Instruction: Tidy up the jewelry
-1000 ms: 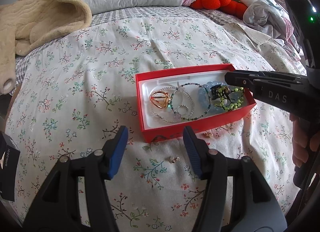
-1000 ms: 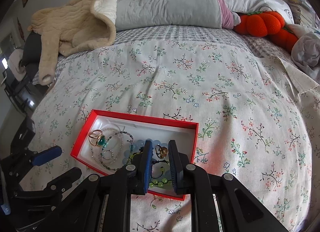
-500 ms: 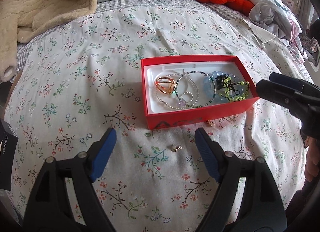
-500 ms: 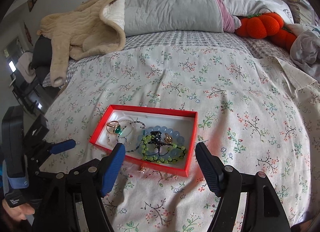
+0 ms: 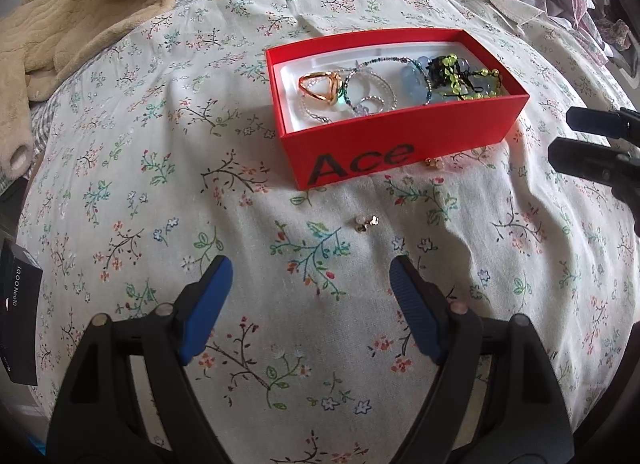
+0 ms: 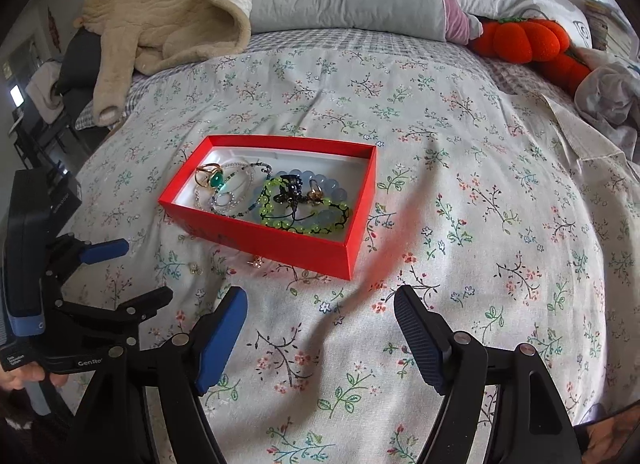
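Left wrist view: one red box, lettered "Ace", on the floral bedspread. Inside: one gold ring, one blue bead bracelet, one green bead bracelet, thin beaded strands overlapping (count unclear). Outside the box: two small earrings, one on open cloth between box and gripper, one just beside the box's near wall. Left gripper low over the bedspread, jaws spread wide, nothing between them, pointing toward the nearer earring. Right gripper enters at the right edge, near the box's right corner. Cloth around the nearer earring is bare on all sides.

Right wrist view: same box, same contents; both earrings visible near its front wall. Right gripper released wide, empty, short of the box's near corner. Left gripper at left, jaws apart. Wide bare bedspread to the right of the box.
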`<state>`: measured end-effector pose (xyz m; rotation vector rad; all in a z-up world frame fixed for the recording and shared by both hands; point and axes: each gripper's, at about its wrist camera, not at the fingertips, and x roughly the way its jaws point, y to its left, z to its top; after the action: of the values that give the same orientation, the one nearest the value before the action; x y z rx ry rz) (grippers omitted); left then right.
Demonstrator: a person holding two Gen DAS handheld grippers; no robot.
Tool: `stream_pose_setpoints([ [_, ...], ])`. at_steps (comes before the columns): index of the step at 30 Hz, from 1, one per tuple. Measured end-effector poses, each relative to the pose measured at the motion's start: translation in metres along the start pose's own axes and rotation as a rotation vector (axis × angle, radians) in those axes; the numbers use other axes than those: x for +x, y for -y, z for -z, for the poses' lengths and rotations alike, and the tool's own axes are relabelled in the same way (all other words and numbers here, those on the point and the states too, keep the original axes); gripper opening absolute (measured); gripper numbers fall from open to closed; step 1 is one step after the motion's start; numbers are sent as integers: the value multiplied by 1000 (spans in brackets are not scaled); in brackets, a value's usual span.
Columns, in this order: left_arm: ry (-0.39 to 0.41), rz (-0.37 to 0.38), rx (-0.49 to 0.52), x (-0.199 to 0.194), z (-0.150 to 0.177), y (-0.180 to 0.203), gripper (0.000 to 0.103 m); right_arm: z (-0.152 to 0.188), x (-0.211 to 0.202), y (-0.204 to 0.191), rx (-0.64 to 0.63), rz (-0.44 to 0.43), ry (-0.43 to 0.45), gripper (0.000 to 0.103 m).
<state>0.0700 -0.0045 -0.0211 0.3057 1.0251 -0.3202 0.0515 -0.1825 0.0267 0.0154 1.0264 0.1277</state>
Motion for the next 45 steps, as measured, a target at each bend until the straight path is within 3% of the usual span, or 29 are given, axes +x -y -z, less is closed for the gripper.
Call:
stream_pose_setpoints([
  [6,55,83,12,-3,2,11,78,4,8,5,3,25,-30,77],
  [10,35,169,2,4,-2,17,49,3,8,4,2,21,-29,77],
  [12,14,189,-9,10,-3,18,45,3,8,3,-4,21,-30,77],
  [17,-7,186,-31,22,-6,19,42,3,11,0,-20,24,-38,77],
  [30,48,170,-42,28,-8,16,29,7,13,0,-24,29,-52,77],
  [37,54,155,-51,29,-9,14,12,8,15,0,-23,35,-61,77],
  [45,22,146,-74,21,-11,9,11,7,22,2,-1,29,-76,77],
])
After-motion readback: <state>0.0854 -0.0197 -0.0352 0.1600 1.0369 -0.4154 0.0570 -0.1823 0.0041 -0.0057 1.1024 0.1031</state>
